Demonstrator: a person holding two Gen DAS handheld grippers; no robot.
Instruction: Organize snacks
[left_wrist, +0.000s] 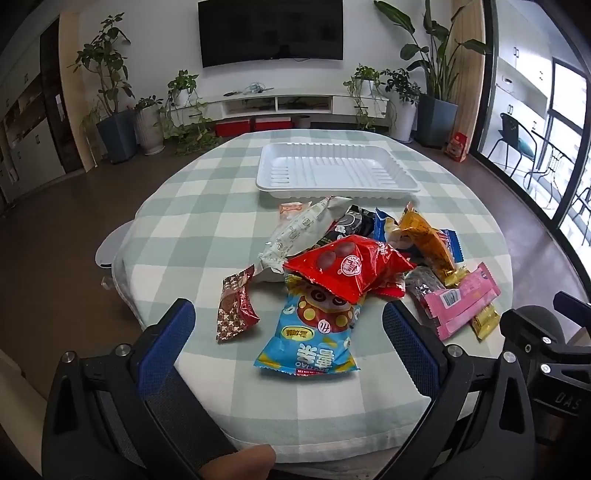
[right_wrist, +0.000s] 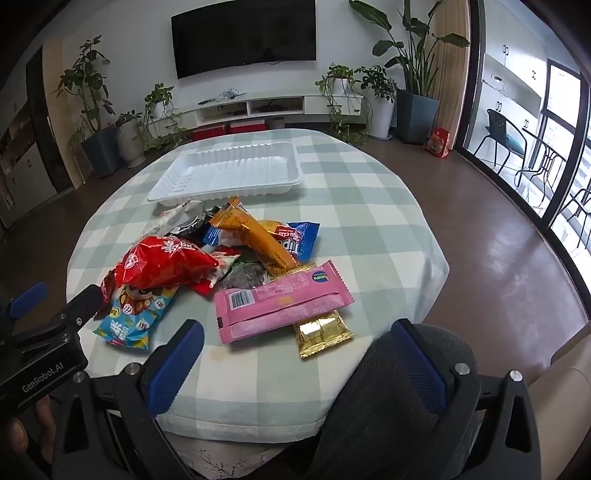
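A pile of snack packets lies on the checked tablecloth: a red bag (left_wrist: 351, 266) (right_wrist: 166, 264), a light blue packet (left_wrist: 314, 336) (right_wrist: 133, 314), a pink packet (left_wrist: 461, 302) (right_wrist: 280, 306), a gold packet (right_wrist: 321, 332), an orange packet (left_wrist: 424, 243) (right_wrist: 255, 236), and a small red-gold packet (left_wrist: 236, 306). An empty white tray (left_wrist: 336, 170) (right_wrist: 229, 170) sits behind the pile. My left gripper (left_wrist: 288, 321) is open, near the blue packet. My right gripper (right_wrist: 295, 339) is open, near the pink and gold packets. Both hold nothing.
The round table (right_wrist: 369, 221) stands in a living room with a TV (left_wrist: 269, 31), potted plants (left_wrist: 110, 88) and a low white cabinet at the back. A dark chair back (right_wrist: 388, 406) is under my right gripper. Glass doors are on the right.
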